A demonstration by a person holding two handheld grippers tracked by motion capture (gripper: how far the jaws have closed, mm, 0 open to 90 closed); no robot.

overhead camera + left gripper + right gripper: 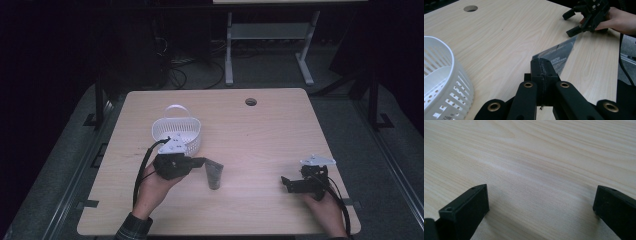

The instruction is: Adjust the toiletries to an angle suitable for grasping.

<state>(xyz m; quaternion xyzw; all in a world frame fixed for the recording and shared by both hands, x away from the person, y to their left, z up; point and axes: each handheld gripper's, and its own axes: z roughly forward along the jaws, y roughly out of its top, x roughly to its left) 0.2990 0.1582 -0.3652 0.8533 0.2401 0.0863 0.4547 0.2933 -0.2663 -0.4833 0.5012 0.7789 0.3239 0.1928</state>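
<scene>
My left gripper point(201, 162) is shut on the top edge of a grey foil pouch point(215, 175), which hangs from its jaws just right of the white basket point(192, 141). In the left gripper view the closed jaws point(541, 68) pinch the dark, printed pouch point(560, 53), which slants away over the table, and the basket wall point(451, 82) stands at the left. My right gripper point(287, 183) rests near the table's right front, open, with nothing between its fingers. The right gripper view has its two black jaws point(541, 202) set wide apart over bare wood.
The wooden table point(260, 135) has a round cable hole point(251, 102) at the back. The basket's handle point(176, 107) arches over its far rim. Beyond the table stand a desk frame point(270, 35) and cables on a dark floor. The person's hands enter from the front edge.
</scene>
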